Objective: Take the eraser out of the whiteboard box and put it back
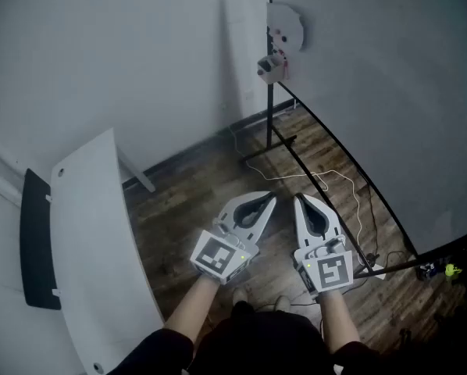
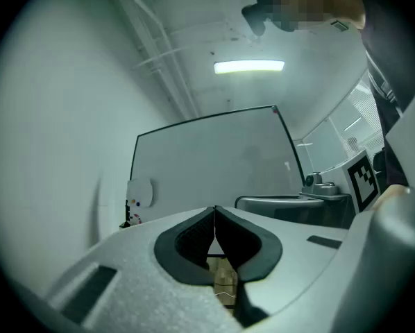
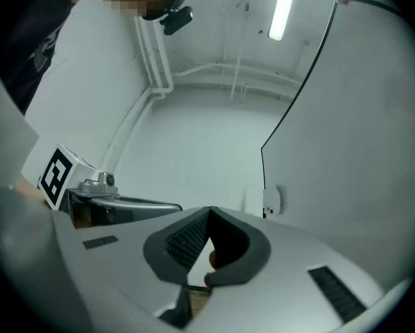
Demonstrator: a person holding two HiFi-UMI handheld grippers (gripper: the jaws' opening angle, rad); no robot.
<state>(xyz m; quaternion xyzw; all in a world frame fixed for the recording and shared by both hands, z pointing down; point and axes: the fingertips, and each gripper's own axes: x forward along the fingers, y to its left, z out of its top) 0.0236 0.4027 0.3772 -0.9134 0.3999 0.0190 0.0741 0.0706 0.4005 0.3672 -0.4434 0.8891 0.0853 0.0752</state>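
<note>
The left gripper (image 1: pixel 271 199) hangs in the lower middle of the head view, its jaws pressed together with nothing between them. A white table (image 1: pixel 93 233) lies to its left. Just beside it on the right, the right gripper (image 1: pixel 300 199) also has its jaws closed tip to tip and empty. Both hang above a wooden floor (image 1: pixel 179 201). Higher up, right of centre, the whiteboard box (image 1: pixel 271 67) sits at the left edge of the whiteboard (image 1: pixel 374 92), well apart from both grippers. The eraser is too small to make out.
</note>
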